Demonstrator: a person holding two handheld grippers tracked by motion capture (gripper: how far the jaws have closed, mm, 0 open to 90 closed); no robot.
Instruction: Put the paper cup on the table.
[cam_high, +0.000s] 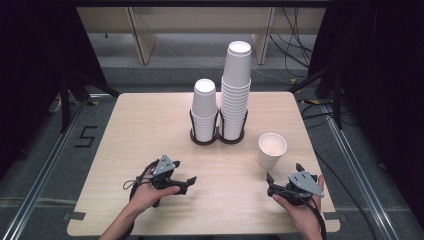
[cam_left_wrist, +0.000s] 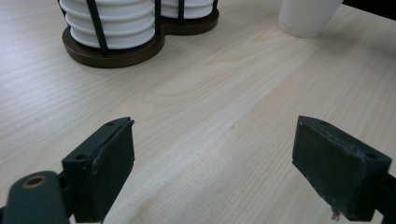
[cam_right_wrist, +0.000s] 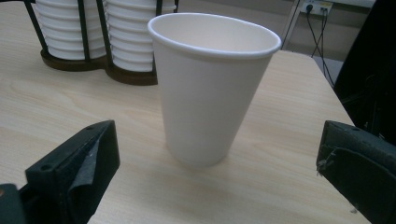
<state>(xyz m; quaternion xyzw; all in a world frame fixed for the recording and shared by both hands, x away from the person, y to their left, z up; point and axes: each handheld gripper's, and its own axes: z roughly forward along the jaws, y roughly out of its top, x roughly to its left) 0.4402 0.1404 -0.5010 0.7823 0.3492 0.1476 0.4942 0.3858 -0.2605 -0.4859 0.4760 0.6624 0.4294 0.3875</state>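
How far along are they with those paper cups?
One single cup stands upright on the table, apart from the two stacks in the holder. The right hand-held gripper faces it, jaws open, not yet touching. The left hand-held gripper holds nothing. Gripping the cup looks still to come.

A light wooden table (cam_high: 150, 125) carries a dark two-ring cup holder (cam_high: 217, 137) and one upright paper cup (cam_high: 272, 150).
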